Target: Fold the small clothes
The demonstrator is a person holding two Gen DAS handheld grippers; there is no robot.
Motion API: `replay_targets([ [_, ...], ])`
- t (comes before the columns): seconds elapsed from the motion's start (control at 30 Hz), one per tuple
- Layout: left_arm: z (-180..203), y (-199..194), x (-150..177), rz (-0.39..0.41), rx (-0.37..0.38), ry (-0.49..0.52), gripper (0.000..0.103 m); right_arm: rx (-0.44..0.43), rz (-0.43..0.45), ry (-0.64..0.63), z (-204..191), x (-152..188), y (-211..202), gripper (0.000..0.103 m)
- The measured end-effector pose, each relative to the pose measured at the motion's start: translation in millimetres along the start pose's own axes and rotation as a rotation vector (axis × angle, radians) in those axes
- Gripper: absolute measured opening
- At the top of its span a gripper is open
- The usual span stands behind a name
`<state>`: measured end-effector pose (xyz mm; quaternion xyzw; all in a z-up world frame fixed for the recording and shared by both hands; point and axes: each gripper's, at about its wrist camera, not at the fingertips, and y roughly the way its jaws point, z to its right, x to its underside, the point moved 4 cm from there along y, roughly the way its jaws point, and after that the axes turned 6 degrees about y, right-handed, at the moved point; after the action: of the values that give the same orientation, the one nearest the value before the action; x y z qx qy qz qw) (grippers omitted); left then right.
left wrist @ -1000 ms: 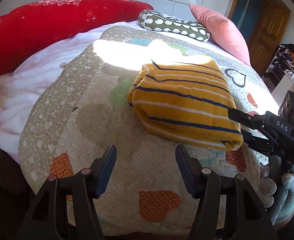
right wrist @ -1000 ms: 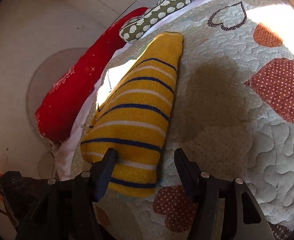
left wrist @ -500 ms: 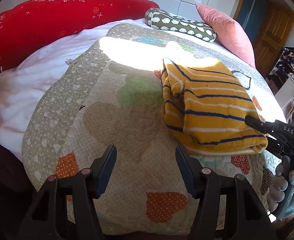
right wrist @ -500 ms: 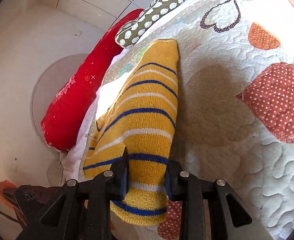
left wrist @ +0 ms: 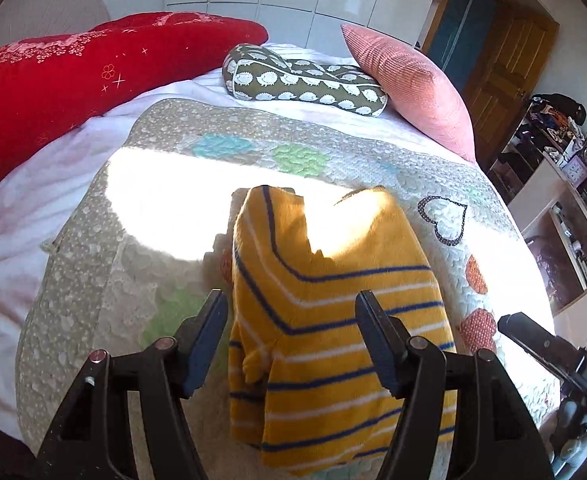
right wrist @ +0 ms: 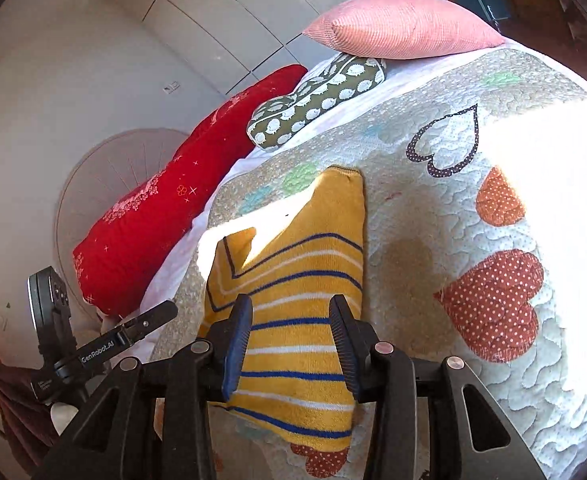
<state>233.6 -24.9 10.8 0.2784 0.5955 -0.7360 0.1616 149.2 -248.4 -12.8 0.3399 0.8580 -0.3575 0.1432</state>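
Note:
A folded yellow garment with blue and white stripes (left wrist: 333,320) lies on the quilt, near its front edge. It also shows in the right wrist view (right wrist: 297,312). My left gripper (left wrist: 291,340) is open, its fingers spread either side of the garment's near left part. My right gripper (right wrist: 291,344) has its fingers partly apart over the garment's near edge, no longer pinching it. The right gripper shows in the left wrist view (left wrist: 549,360) at the right. The left gripper shows in the right wrist view (right wrist: 133,332) at the lower left.
The heart-patterned quilt (left wrist: 93,280) covers a bed. A red bolster (left wrist: 73,76), a green patterned cushion (left wrist: 301,80) and a pink pillow (left wrist: 413,84) lie at the far end. Shelves (left wrist: 565,216) and a wooden door (left wrist: 497,72) stand to the right.
My right gripper pinched the garment's near edge half a second ago and has now opened. My left gripper has moved right, over the garment. The garment has shifted and turned on the quilt.

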Motion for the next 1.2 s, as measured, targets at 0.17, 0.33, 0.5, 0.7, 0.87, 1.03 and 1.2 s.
replay_targets([
  [0.17,-15.8,77.7,-40.1,-0.135,-0.007,-0.05,0.067,-0.106,-0.049,0.025,-18.8,-16.8,44.8,0.044],
  [0.33,-50.3,134.8,-33.1,-0.231,-0.008,-0.176,0.067,0.082,-0.118,-0.096,-22.4,-3.0,90.5,0.044],
  [0.5,-58.1,146.9,-24.1,-0.237,0.055,-0.207,0.068,0.145,-0.095,-0.151,-5.2,11.2,101.3,0.042],
  [0.7,-63.2,106.1,-31.6,-0.167,0.064,-0.204,0.068,0.183,-0.025,-0.236,-27.9,37.4,67.2,0.042],
  [0.87,-65.1,34.0,-16.3,-0.043,0.007,-0.14,0.068,0.296,-0.051,-0.395,-36.5,85.7,67.2,0.045],
  [1.03,-75.2,-41.7,22.2,0.09,-0.119,-0.07,0.068,0.256,-0.038,-0.445,-64.2,100.5,57.3,0.045],
  [1.2,-88.7,-98.5,71.4,0.208,-0.197,-0.133,0.076,0.119,-0.124,-0.386,-88.9,116.2,86.9,0.045],
])
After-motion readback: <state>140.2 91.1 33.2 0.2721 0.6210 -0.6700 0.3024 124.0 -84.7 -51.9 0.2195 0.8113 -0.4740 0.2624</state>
